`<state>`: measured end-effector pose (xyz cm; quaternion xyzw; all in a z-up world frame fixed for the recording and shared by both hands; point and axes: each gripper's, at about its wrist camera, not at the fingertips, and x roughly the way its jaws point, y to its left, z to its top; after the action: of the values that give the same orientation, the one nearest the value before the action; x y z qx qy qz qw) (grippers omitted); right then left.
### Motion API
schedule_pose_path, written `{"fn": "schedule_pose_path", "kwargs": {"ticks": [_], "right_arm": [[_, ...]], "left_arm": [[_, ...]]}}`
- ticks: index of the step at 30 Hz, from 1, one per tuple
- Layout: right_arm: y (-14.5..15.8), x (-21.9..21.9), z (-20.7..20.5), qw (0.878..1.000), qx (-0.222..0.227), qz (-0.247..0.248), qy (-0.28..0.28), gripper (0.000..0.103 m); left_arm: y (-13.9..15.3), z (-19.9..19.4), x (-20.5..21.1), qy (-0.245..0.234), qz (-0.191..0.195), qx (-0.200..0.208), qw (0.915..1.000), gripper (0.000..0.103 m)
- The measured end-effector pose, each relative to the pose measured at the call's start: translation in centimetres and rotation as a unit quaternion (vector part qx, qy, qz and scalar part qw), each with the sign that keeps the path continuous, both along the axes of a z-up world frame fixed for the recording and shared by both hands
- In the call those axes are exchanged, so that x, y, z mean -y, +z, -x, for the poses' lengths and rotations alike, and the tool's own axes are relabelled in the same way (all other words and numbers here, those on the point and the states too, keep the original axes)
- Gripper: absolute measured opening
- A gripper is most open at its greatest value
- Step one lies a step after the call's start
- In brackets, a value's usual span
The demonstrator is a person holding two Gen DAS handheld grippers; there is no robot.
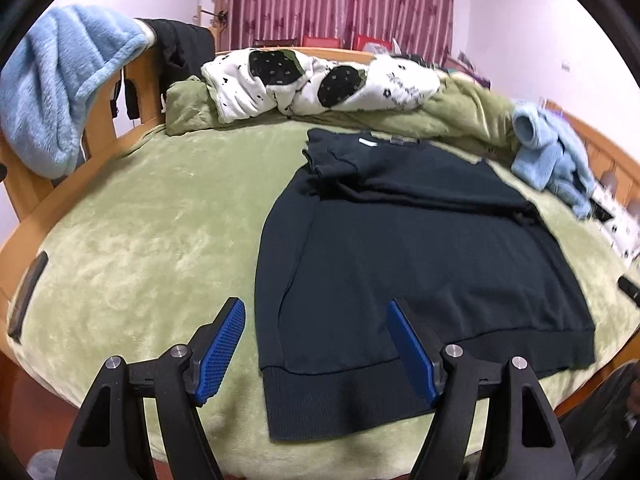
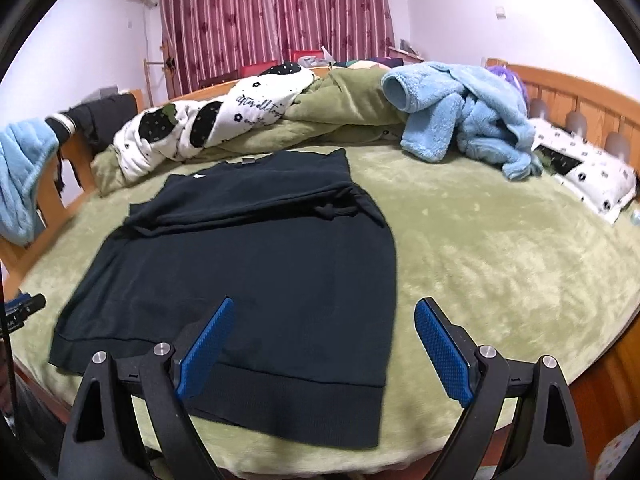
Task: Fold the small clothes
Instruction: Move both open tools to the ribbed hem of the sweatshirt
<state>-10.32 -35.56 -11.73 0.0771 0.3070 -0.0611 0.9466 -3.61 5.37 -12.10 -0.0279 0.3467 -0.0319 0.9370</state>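
Dark sweater (image 1: 420, 248) flat on green blanket (image 1: 152, 216), sleeves folded across chest, left gripper (image 1: 316, 312) jaws spread over its hem corner, right gripper (image 2: 324, 312) jaws spread over opposite hem corner, both holding nothing

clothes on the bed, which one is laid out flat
The dark sweater, spread flat on the green blanket. The light blue fleece garment lies crumpled near the headboard.

a green plush blanket (image 2: 480, 240) covers the wooden bed frame (image 2: 568, 92); a white patterned quilt (image 1: 320, 80), a light blue fleece garment (image 2: 460, 120) and maroon curtains (image 2: 272, 12) lie beyond.
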Motion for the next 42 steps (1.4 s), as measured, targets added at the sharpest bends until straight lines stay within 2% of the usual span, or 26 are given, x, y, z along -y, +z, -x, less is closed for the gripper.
{"fn": "schedule_pose_path", "kwargs": {"ticks": [7, 15, 27, 35, 42], "right_arm": [[-0.7, 0.1, -0.7, 1.000, -0.012, -0.009, -0.008, 0.090], [-1.0, -0.8, -0.6, 1.000, -0.012, 0.012, 0.004, 0.090], [-1.0, -0.3, -0.6, 1.000, -0.009, -0.007, -0.002, 0.090], [-1.1, -0.4, -0.6, 1.000, -0.008, 0.002, -0.006, 0.090], [-2.0, -0.4, -0.6, 0.999, -0.028, 0.014, -0.007, 0.089]], "left_arm": [[-1.2, 0.0, 0.4, 0.000, -0.024, 0.002, 0.9997, 0.074], [-1.2, -0.2, 0.7, -0.008, -0.022, -0.001, 0.9997, 0.074], [-1.6, -0.4, 0.2, -0.007, -0.010, -0.015, 0.9998, 0.074], [-1.5, -0.4, 0.2, -0.005, -0.016, -0.009, 0.9998, 0.074], [-2.2, -0.3, -0.7, 0.004, -0.013, -0.009, 0.9999, 0.074]]}}
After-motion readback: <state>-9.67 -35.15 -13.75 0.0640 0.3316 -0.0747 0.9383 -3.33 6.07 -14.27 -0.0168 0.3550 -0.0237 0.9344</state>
